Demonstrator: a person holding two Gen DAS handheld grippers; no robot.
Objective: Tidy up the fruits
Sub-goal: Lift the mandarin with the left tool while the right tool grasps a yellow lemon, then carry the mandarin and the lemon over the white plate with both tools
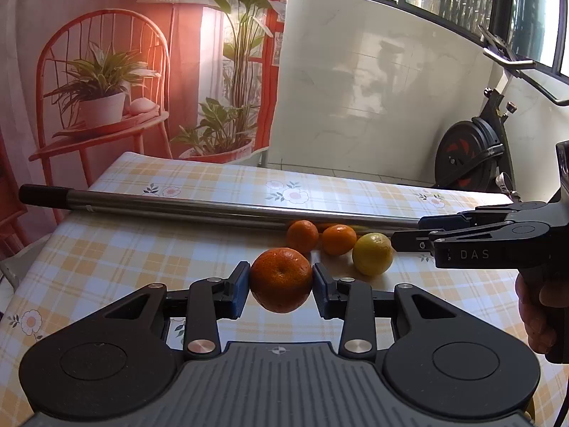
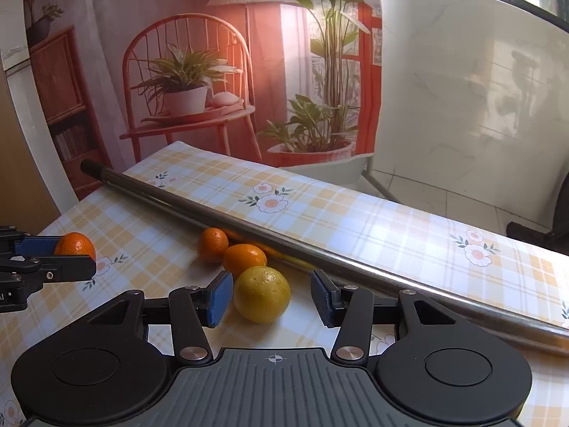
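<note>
Midway through sorting: left gripper (image 1: 281, 279) clamped on one tangerine (image 1: 281, 279), lifted off the checked tablecloth (image 1: 106, 256). At one o'clock, two tangerines (image 1: 302, 235) (image 1: 339, 239) and a lemon (image 1: 372, 253) lined along the metal pole (image 1: 213, 210). Right gripper (image 2: 272, 297) wide, straddling the lemon, ungrasped.

Both wrist views low, close over the table (image 1: 106, 249), sharing the steel pole (image 2: 284, 245)

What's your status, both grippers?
Left gripper shut on tangerine. Right gripper open around lemon. Metal pole close behind fruit.
</note>
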